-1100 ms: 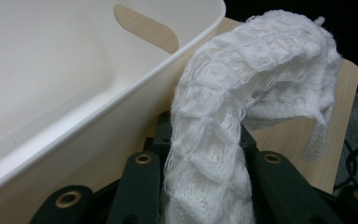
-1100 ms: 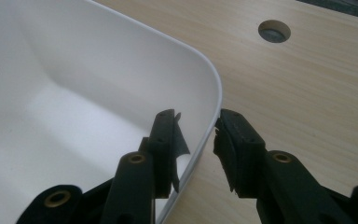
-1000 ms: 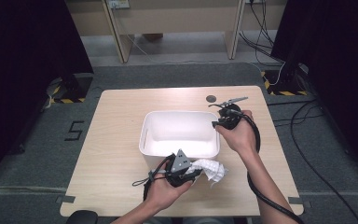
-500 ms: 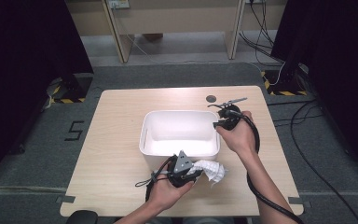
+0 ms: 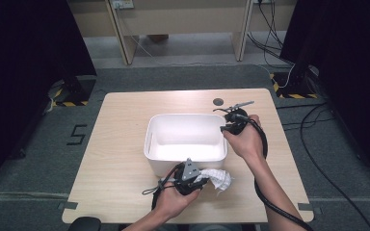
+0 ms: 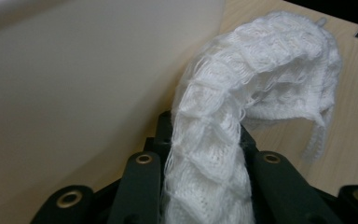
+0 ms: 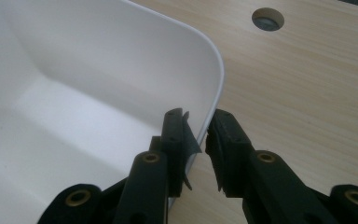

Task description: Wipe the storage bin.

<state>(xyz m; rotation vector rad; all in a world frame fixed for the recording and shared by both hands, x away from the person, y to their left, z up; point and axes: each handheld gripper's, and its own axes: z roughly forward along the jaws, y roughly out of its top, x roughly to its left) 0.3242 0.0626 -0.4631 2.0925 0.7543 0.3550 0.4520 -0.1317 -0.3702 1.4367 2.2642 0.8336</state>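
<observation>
A white plastic tub (image 5: 185,117) stands in the middle of the wooden table (image 5: 125,144). Just in front of its near right corner, my left gripper (image 5: 206,179) is shut on a white knitted cloth (image 5: 220,179). In the left gripper view the cloth (image 6: 261,70) runs up between the black jaws of the left gripper (image 6: 207,130) and curls over beside the tub's wall. My right gripper (image 5: 225,129) sits at the tub's right rim. Its jaws have just been closing. In the right gripper view the right gripper (image 7: 198,119) has one jaw inside and one outside the tub (image 7: 98,56) wall, pinching it.
A round cable hole (image 5: 218,102) lies in the table behind the right gripper, and in the right gripper view the hole (image 7: 267,19) is at the top right. Cables trail from both grippers. Bare wood lies to the left of the tub. Desks and dark curtains stand beyond the table.
</observation>
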